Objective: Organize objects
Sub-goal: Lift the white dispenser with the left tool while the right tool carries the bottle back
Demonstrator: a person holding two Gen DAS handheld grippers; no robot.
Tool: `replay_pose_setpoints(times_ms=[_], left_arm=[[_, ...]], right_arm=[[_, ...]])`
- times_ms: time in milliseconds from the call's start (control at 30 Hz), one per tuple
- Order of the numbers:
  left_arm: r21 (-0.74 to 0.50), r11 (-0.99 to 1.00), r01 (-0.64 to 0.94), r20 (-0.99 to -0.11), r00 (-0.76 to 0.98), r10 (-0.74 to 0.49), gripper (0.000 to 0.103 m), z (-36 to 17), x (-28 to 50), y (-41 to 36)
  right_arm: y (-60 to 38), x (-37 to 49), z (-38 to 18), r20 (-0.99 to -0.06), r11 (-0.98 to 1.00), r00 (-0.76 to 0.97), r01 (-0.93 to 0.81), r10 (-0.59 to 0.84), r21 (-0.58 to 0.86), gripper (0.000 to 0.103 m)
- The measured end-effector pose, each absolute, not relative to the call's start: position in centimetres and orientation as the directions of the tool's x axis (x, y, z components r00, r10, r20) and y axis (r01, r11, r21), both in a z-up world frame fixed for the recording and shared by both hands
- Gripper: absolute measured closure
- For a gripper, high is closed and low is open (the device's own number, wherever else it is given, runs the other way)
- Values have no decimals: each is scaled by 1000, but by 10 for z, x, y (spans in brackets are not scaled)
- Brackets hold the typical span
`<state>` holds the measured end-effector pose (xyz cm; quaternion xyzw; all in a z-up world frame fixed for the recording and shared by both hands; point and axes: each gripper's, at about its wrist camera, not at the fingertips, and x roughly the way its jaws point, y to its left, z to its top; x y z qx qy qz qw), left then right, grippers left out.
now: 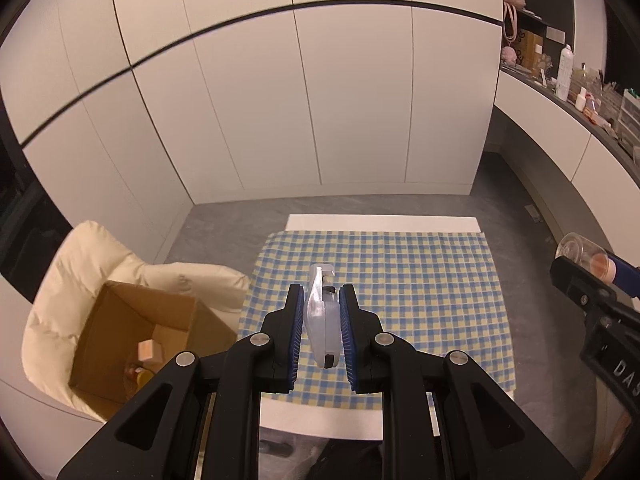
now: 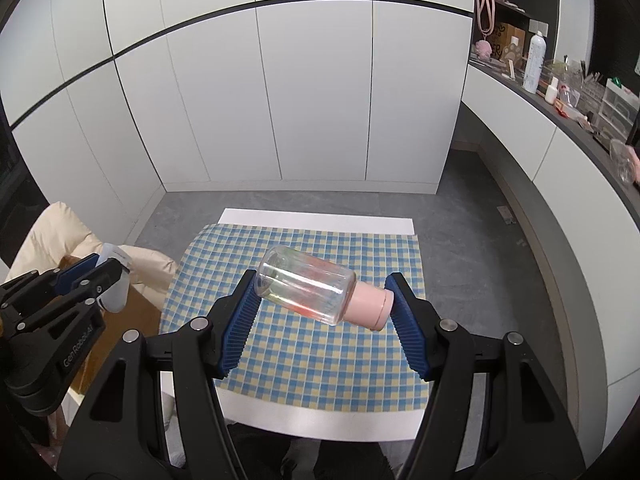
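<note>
A clear bottle [image 2: 306, 285] with a pink cap [image 2: 370, 307] hangs crosswise in the right gripper [image 2: 322, 312], its jaws spread wide and clamped end to end, one blue pad on the base and the other on the cap, above the checked cloth [image 2: 304, 360] that covers the white table [image 2: 320, 215]. That lengthwise hold looks the weakest point here: the glassy base offers the pad little purchase, the bottle already sits tilted between the jaws, and a jolt or a quick swing could let it pivot out and drop onto the table or the grey floor [image 2: 464, 200]. To the left, the left gripper [image 1: 320, 328] has its jaws pressed close on a small pale plastic case [image 1: 322, 320], held on edge by its flat sides; the grip looks firmer, though the case stands proud of the pads and could twist if knocked. A cardboard box [image 1: 132, 344] sits on a cream cushion [image 1: 80, 280] just beside the table's left edge, with a few small items already inside, and it seems the likely home for both pieces. The risks there are a release too early, so that a piece strikes the raised flap or the rim and bounces to the floor, the soft cushion letting the box tip under a nudge, and the two grippers crowding each other over one narrow opening
</note>
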<state>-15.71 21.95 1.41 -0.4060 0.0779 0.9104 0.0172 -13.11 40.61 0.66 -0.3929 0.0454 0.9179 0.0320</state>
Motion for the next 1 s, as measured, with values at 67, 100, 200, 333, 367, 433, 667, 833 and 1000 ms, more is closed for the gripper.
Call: replay_pose_setpoints(times_ms=[67, 100, 200, 333, 367, 433, 667, 833, 1000], left_arm=[[139, -986, -89, -730, -682, -41, 85, 17, -145, 216], [136, -986, -91, -728, -684, -37, 85, 19, -139, 215], [142, -986, -92, -716, -697, -38, 85, 24, -121, 211], [153, -986, -65, -698, -713, -61, 85, 23, -98, 200], [150, -987, -66, -701, -711, -59, 85, 21, -91, 198], [141, -987, -75, -708, -705, -47, 85, 19, -83, 196], [128, -986, -104, -718, -696, -20, 85, 6, -41, 188], [133, -984, -116, -722, -692, -16, 85, 0, -18, 185], [128, -984, -121, -724, -690, -9, 85, -3, 4, 178]], right_arm=[[406, -118, 8, -717, -993, -697, -99, 24, 63, 37], [406, -112, 9, -713, -993, -700, -103, 30, 60, 37], [405, -87, 10, -702, -991, -710, -122, 49, 55, 37], [404, -53, 8, -697, -990, -716, -122, 42, 66, 37], [404, -46, 7, -696, -990, -717, -122, 42, 66, 37], [404, -32, 6, -692, -990, -721, -127, 46, 67, 37], [405, 7, 0, -689, -985, -723, -155, 58, 80, 37], [400, 31, -6, -693, -985, -718, -156, 65, 69, 37], [399, 57, -11, -689, -984, -718, -177, 102, 38, 37]])
